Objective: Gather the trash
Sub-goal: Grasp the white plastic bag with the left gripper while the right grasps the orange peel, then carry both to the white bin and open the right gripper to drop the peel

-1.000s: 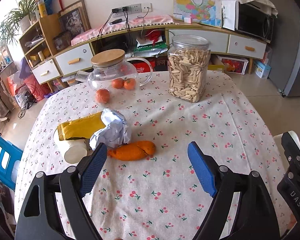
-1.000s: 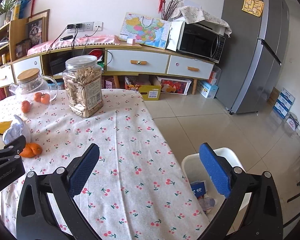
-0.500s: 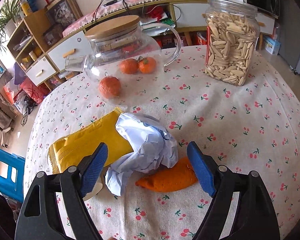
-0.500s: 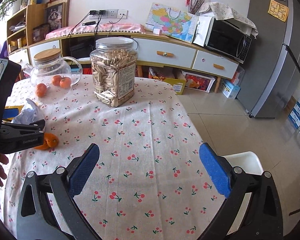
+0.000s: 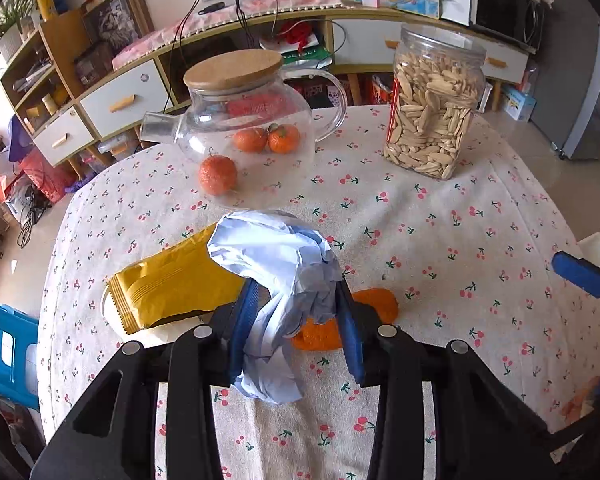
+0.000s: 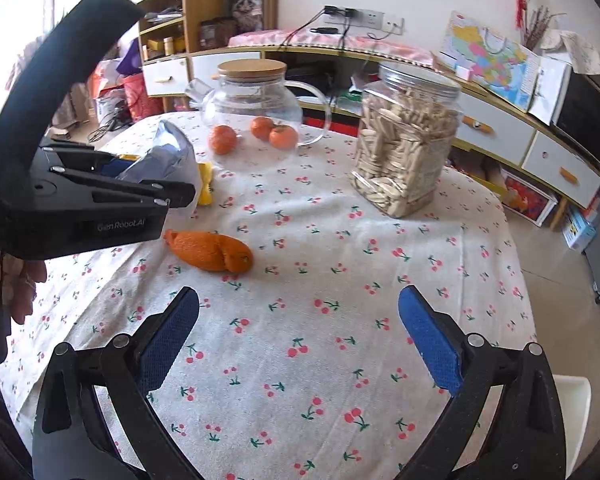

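Observation:
A crumpled pale blue paper (image 5: 276, 256) lies on the cherry-print table (image 5: 480, 264). My left gripper (image 5: 296, 286) has its blue pads pressed on the paper's lower part, and the jaws are closing. To the paper's left lies a yellow snack packet (image 5: 172, 288), and a piece of orange peel (image 5: 374, 304) lies just to its right. In the right wrist view the peel (image 6: 212, 250) sits ahead of my right gripper (image 6: 299, 296), which is open over bare cloth with nothing between its pads. The left gripper's body (image 6: 100, 200) covers part of the paper (image 6: 168, 152) there.
A glass teapot (image 5: 252, 120) with a wooden lid, tangerines (image 5: 218, 174) and a clear snack jar (image 5: 436, 108) stand at the table's far side. A white bin (image 6: 572, 392) is beyond the table's right edge. A white cup (image 5: 110, 314) lies under the yellow packet.
My left gripper moved forward over the crumpled paper and closed on it. My right gripper swung left, from the bin and floor side to face the table and the orange peel.

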Motion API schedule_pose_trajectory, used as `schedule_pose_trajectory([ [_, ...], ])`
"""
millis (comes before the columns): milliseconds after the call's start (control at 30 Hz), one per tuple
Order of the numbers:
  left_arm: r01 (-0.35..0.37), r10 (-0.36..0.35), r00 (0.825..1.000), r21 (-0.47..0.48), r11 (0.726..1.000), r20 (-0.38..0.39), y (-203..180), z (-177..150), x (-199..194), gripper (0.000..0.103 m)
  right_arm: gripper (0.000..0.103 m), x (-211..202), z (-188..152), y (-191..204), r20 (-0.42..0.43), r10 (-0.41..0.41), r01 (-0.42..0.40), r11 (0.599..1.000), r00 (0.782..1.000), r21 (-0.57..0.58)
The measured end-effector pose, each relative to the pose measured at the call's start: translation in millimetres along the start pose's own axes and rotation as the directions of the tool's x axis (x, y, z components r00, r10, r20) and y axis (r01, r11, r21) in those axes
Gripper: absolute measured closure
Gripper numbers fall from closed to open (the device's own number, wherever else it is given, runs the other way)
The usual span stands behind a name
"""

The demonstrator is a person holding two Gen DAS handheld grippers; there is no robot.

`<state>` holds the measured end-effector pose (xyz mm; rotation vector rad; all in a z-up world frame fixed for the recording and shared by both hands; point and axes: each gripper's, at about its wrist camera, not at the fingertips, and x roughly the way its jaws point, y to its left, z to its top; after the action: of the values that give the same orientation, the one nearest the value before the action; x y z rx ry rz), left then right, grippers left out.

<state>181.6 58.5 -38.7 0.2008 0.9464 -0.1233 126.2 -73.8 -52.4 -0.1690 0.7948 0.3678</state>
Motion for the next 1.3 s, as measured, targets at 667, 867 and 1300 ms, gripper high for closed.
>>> schedule_pose_trajectory([
  [667, -0.024, 0.050, 0.993, -0.228, 0.973, 0.111, 74, -7, -67, 0.064, 0.075, 79, 39, 42, -0.155, 0.137, -0.151, 0.985, 0.978, -0.081],
  [867, -0.019, 0.046, 0.994, -0.259, 0.966, 0.096, 79, -10, -66, 0.064, 0.077, 41, 39, 38, -0.071, 0.098, -0.098, 0.995, 0.993, -0.006],
  [1300, 0.010, 0.036, 0.990, -0.324, 0.946, 0.137, 63, -32, -87, 0.064, 0.077, -49, 41, 28, 0.076, -0.074, 0.063, 0.989, 0.994, 0.137],
])
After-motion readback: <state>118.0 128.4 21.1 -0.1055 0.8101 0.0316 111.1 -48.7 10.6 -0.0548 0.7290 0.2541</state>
